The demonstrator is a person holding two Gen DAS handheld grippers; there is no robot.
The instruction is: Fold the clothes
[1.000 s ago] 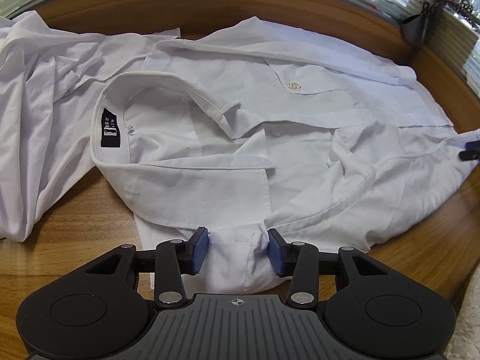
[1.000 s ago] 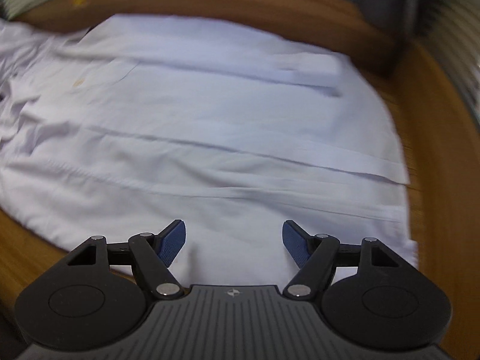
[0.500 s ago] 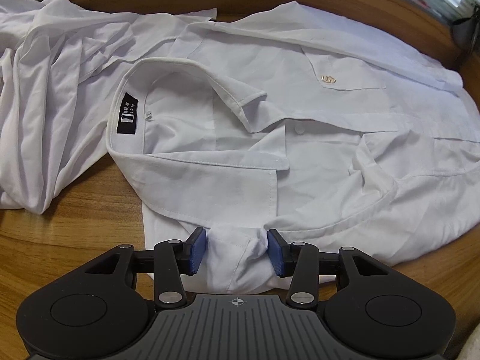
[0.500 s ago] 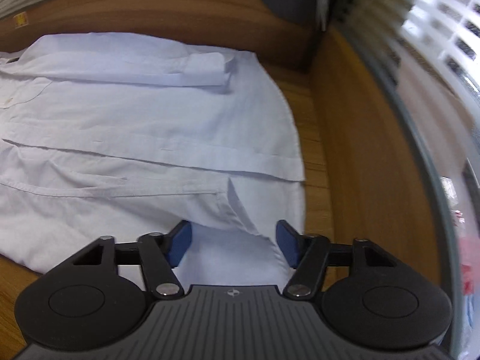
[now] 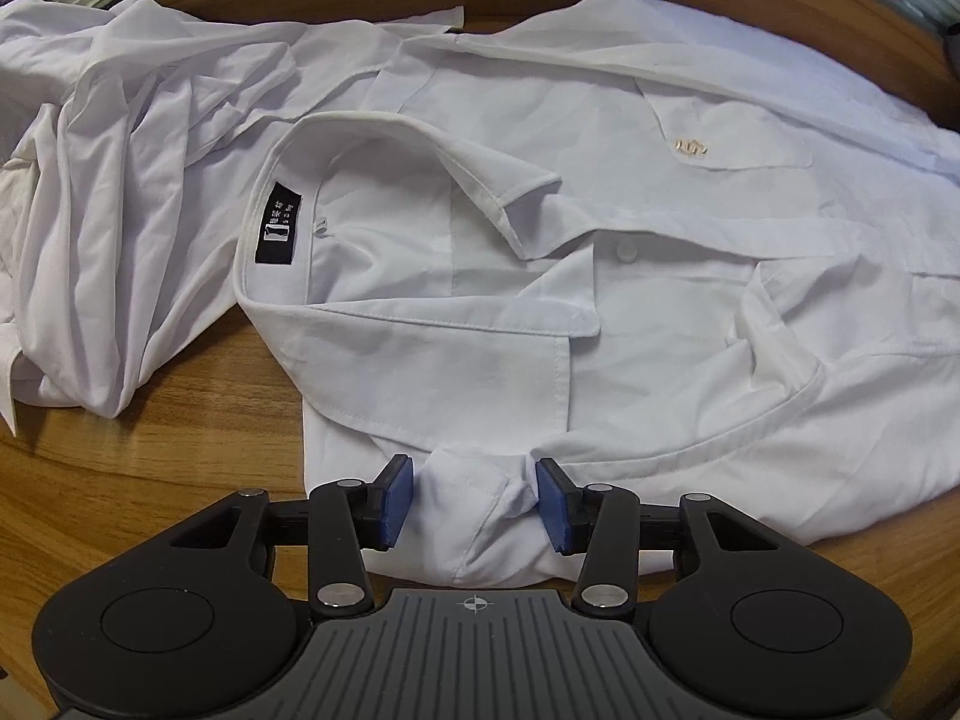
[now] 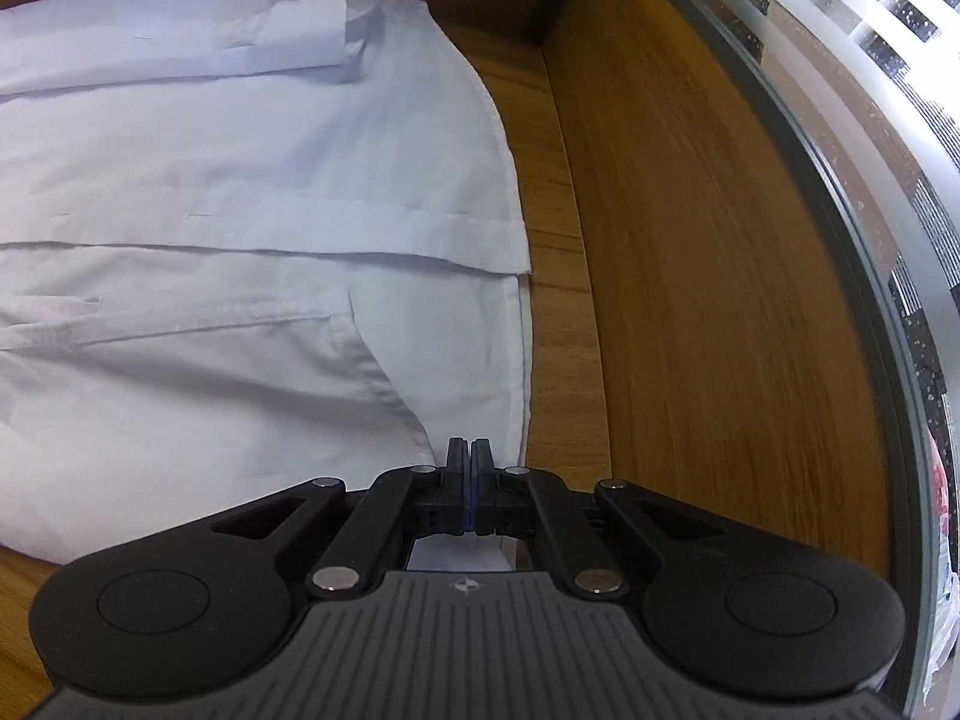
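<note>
1. Two views, one white shirt [image 5: 600, 252] lying front-up on the wooden tabletop [image 5: 150, 456], collar [image 5: 384, 126] open, w/ a crumpled second white garment [image 5: 120, 138] just beside it on the collar side.
2. Progress, my read: the near side looked partly turned in, the body still spread wide, so the fold wasn't finished; how many folds were left I couldn't judge.
3. My left hand-held gripper [image 5: 474, 504] sat w/ its pads spread, bunched shoulder/sleeve cloth between them, not clamped.
4. My right hand-held gripper [image 6: 470, 486] had its pads pressed together at the hem [image 6: 519, 360] corner; it looked like cloth was pinched there.
5. Left view only: collar, label, chest pocket, the second garment.
6. Right view only: the hem end, a folded cuff [image 6: 306, 30] on the far side, and a glass partition [image 6: 870, 240] along the tabletop edge.
</note>
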